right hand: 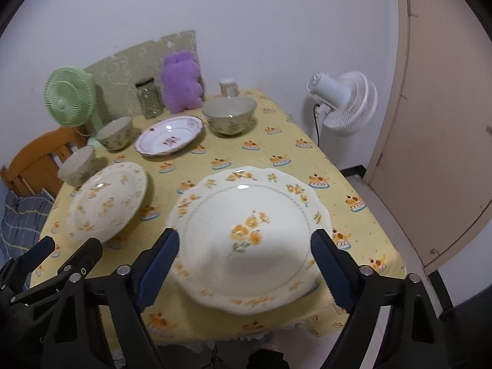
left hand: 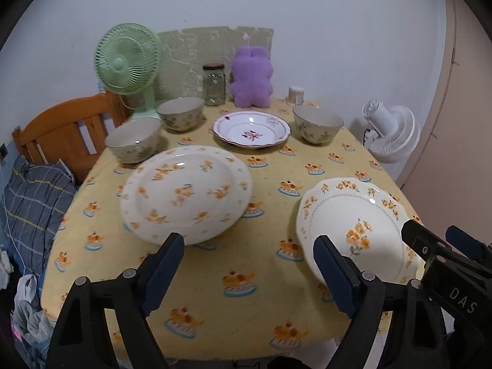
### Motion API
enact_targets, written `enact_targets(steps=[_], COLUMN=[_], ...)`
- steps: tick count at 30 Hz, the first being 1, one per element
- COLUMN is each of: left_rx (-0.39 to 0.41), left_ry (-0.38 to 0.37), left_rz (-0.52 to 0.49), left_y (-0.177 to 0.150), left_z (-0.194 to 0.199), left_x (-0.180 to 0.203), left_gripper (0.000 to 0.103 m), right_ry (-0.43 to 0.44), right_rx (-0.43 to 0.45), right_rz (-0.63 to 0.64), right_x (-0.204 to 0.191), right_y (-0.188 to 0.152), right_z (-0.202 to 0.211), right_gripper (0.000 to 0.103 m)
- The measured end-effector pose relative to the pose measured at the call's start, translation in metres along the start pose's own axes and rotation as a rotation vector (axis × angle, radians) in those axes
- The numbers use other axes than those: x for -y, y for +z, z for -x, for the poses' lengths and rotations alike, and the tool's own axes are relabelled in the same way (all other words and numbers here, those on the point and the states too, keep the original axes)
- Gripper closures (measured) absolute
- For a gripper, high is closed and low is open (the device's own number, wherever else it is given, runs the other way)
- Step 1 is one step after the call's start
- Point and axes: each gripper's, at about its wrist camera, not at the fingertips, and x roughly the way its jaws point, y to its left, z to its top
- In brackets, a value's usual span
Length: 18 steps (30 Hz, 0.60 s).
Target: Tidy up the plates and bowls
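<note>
While three bowls [left hand: 181,117] sit empty, open tongs [right hand: 244,246] flank plate [right hand: 246,236].

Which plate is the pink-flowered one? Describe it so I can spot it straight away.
Start at the purple plush toy standing at the table's far edge by the wall. Directly in front of it lies the plate, between two bowls. Unlike the two orange-flowered plates nearer the camera, it has a pink-lined scalloped rim and a dark pink flower in its centre.

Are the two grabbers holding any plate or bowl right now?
No. The left gripper and the right gripper are both open and empty, each just in front of a flowered plate, not pinching it.
</note>
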Motion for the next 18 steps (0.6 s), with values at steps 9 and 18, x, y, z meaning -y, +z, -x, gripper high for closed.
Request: enact_targets(steps=[9,18], left_rx=[-0.107,-0.231], left_ry=[0.021,0.034], left_rz=[-0.028,-0.022], left_y=[0.006,-0.002], left_z=[-0.06,-0.107], left_x=[0.041,0.058], left_gripper=[0.019,0.029], right_ry=[-0.002,-0.01], right_rx=[-0.096,-0.223], right_rz=[0.007,0.005], right_x=[0.037,0.057], right_y=[0.023,0.02], right_z=[-0.061,-0.112], right_gripper=[0.022,0.038])
